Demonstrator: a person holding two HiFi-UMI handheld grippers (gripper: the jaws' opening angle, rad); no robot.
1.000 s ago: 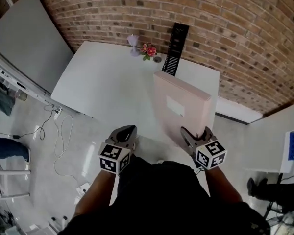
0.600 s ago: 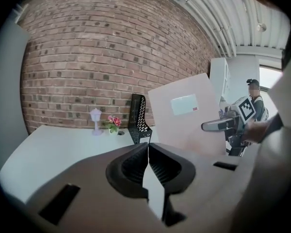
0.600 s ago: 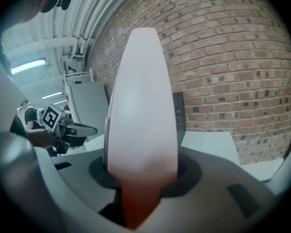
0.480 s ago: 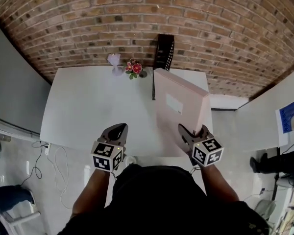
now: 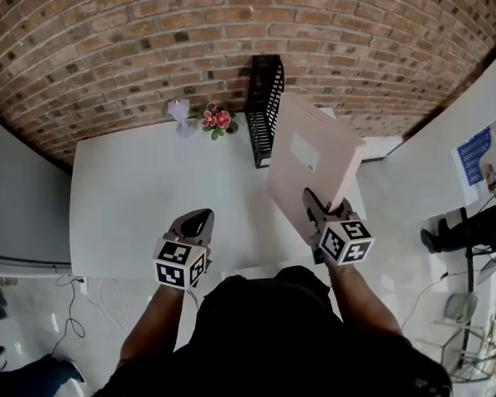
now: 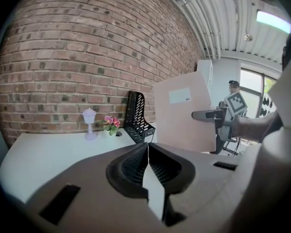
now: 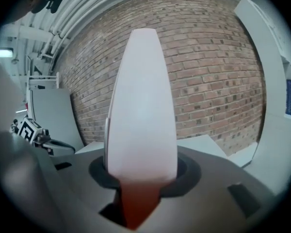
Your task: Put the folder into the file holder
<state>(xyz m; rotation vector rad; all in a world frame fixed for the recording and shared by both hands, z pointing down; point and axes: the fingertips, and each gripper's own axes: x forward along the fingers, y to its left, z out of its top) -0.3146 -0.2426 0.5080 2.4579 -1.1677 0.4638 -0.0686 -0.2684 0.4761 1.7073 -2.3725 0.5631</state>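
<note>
the right gripper (image 5: 315, 203) is pinching the bottom corner of the folder (image 5: 314, 157), and the folder is sticking up from it in the air over the right side of the smooth white table (image 5: 140, 197). the folder is flat, stiff and pale pink with a small white label. the left gripper (image 5: 198, 217) is pressing its jaws together on nothing. farther back, the black file holder (image 5: 264, 106) full of little holes is standing by the bumpy brick wall (image 5: 149, 40).
</note>
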